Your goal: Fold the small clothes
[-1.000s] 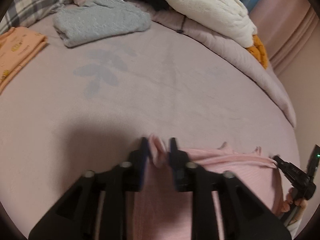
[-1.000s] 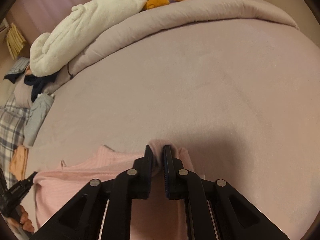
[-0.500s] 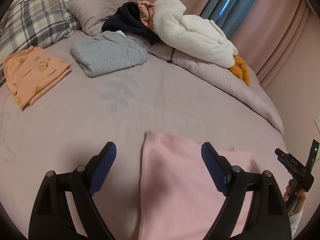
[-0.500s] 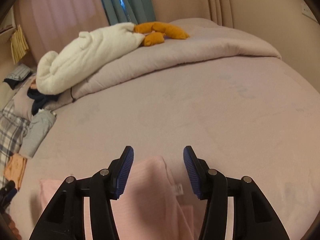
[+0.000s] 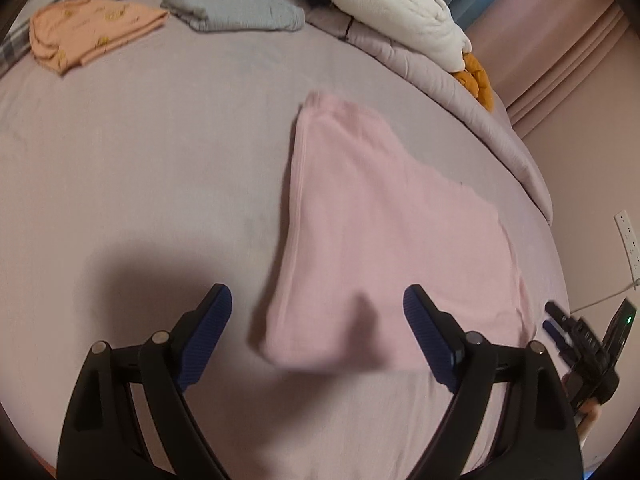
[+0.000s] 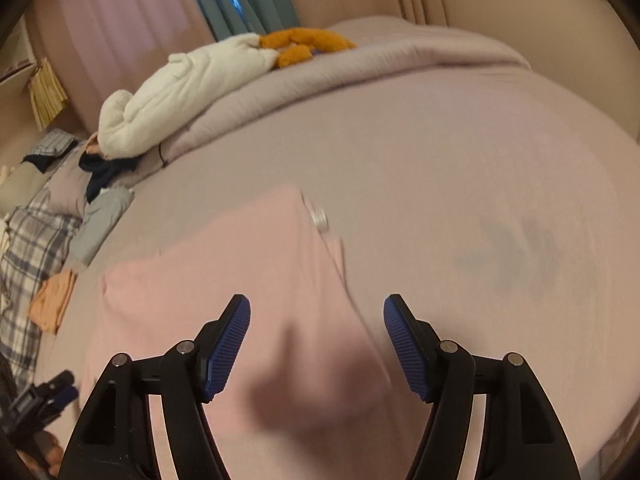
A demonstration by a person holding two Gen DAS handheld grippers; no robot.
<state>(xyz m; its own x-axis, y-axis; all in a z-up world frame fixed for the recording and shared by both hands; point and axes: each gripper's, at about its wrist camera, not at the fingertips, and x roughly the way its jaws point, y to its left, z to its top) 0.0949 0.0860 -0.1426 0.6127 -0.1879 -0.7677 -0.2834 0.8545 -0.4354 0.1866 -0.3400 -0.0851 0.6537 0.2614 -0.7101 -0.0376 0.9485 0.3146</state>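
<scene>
- One fold looks done on the pink garment (image 5: pixel 384 232): it lies flat on the bed (image 5: pixel 160 184), doubled over itself, with a narrower upper layer on a wider lower one, and a small white label (image 6: pixel 319 216) showing at its far edge.
- Neither claw holds it. My left claw (image 5: pixel 316 328) stands wide apart above the near left corner of the cloth, nothing pressed between the pads.
- My right claw (image 6: pixel 316 344) is opening, with the near right part of the garment below the gap and no pad touching it.
- I judge this to be the release between folds, so the garment is partly folded, not finished.
- Next, I think, comes a fresh grip on two matching corners, most likely along one short end, to bring that end over the other; both claws must come down onto the edge together and pinch all layers, or the upper one will slide.
- Farther off, an orange garment (image 5: pixel 96 32) and a grey garment (image 5: pixel 236 12) lie folded near the head of the bed, well apart from the pink one.
- Beyond them sit a white fleece (image 5: pixel 400 12) and a dark heap of clothes (image 6: pixel 106 170), perhaps waiting their turn.
</scene>
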